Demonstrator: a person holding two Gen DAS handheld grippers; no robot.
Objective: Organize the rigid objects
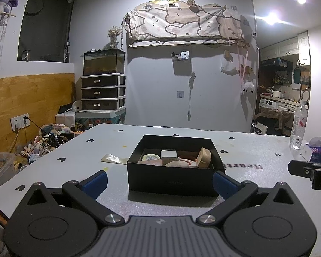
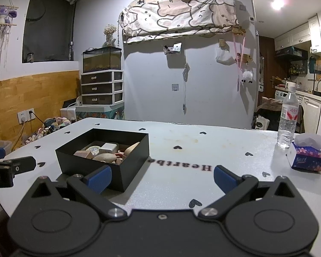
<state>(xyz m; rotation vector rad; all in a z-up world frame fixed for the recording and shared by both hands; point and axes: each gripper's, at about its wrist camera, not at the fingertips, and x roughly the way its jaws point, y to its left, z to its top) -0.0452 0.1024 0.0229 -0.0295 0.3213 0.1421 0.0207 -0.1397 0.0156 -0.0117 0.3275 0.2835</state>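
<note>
Two grippers, both empty and both spread wide: the left gripper point(image 1: 159, 182) hovers low over the table point(image 1: 256, 156) with its blue pads parted right in front of the black box point(image 1: 173, 178), and the right gripper point(image 2: 162, 177) hangs just beside it, fingers just as far apart, aimed at bare tabletop and the printed lettering point(image 2: 182, 166) to the box's right. Nothing is clamped on either side. Move outward and the box sits square ahead of the left tool, packed already: a round tin point(image 1: 150, 157), a white block point(image 1: 168, 154), a wooden block point(image 1: 204, 157), pinkish and stone-like pieces crowded around them, too jumbled to name each one. Past the box lies a flat clear wrapper point(image 1: 114, 158) on the table; off to the right stand a water bottle point(image 2: 287, 120) and a tissue pack point(image 2: 308, 158), well apart from the action. My read is that the gathering step looks finished, or nearly so, since no loose rigid piece shows on the table. The next move probably calls for either a careful reach down into the box to tidy what's inside, or a two-sided hold on the box walls to shift it. With the contents packed tightly, any reach inside would need a narrow, steady approach.
</note>
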